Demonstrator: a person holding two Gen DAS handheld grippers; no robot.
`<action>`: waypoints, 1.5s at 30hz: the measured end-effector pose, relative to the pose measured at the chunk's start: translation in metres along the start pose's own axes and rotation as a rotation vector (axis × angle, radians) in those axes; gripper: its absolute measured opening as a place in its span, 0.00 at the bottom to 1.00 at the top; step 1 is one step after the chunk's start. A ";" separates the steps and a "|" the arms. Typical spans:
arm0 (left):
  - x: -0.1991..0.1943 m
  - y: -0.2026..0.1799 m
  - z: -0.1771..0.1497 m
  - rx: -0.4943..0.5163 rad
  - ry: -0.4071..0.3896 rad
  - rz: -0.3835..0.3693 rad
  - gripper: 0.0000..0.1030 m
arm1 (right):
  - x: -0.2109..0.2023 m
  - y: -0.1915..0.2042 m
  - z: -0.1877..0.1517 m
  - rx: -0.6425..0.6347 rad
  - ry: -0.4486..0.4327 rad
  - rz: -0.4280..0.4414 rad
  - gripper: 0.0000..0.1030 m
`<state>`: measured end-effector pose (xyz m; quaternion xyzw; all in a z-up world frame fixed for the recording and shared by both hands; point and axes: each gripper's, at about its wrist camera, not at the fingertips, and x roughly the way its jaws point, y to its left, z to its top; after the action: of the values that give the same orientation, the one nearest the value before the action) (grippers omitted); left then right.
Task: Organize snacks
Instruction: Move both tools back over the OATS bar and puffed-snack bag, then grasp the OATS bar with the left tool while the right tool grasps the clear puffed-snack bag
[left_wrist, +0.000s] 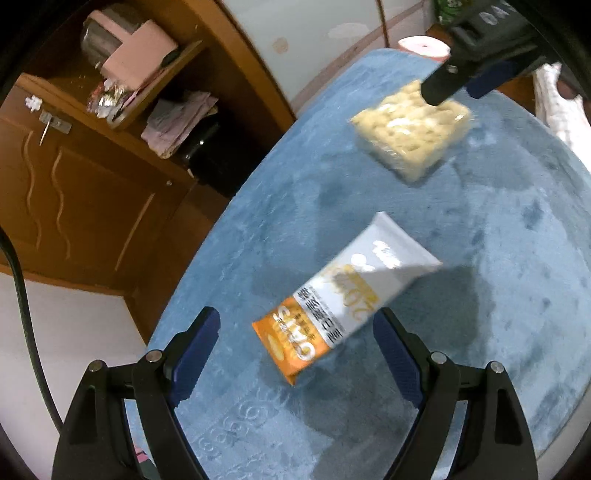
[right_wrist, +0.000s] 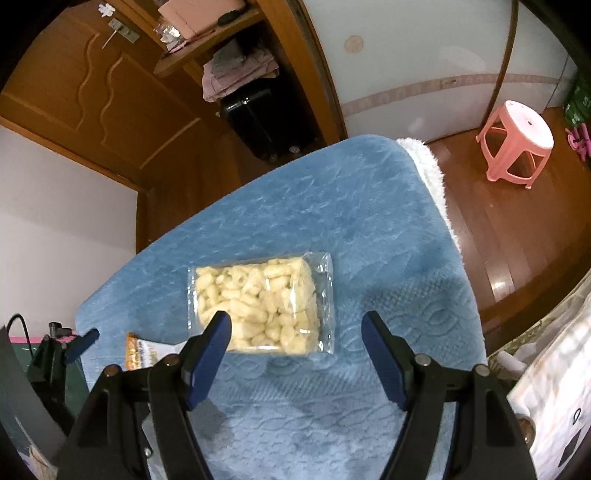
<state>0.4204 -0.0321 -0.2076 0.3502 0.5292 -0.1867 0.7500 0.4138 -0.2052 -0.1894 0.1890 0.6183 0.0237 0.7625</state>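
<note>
An orange-and-white snack packet (left_wrist: 343, 299) lies on the blue towel-covered table (left_wrist: 498, 258). My left gripper (left_wrist: 295, 321) is open, its fingers either side of the packet's orange end, just above it. A clear bag of pale puffed snacks (right_wrist: 258, 306) lies on the towel (right_wrist: 332, 206); it also shows in the left wrist view (left_wrist: 413, 129). My right gripper (right_wrist: 295, 325) is open and empty, fingers straddling the bag's near edge from above. The right gripper appears in the left wrist view (left_wrist: 458, 86) over the bag. The packet's end (right_wrist: 142, 354) peeks out behind my right gripper's left finger.
A wooden cabinet (right_wrist: 92, 92) with cluttered shelves and a black case (right_wrist: 269, 122) stand beyond the table's far edge. A pink stool (right_wrist: 517, 144) is on the wood floor to the right. A white fluffy cloth (right_wrist: 432, 166) hangs at the table's right edge.
</note>
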 end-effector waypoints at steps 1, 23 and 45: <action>0.002 0.002 0.001 -0.007 -0.002 -0.008 0.82 | 0.003 0.000 0.000 -0.006 0.001 0.003 0.71; 0.047 0.026 0.016 -0.263 -0.052 -0.117 0.83 | 0.023 0.010 0.001 -0.077 0.008 0.082 0.72; 0.035 0.025 0.004 -0.457 -0.005 -0.164 0.37 | 0.012 0.031 -0.018 -0.170 -0.084 0.029 0.57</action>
<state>0.4525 -0.0147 -0.2306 0.1267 0.5826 -0.1232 0.7933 0.4057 -0.1682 -0.1932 0.1331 0.5788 0.0792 0.8006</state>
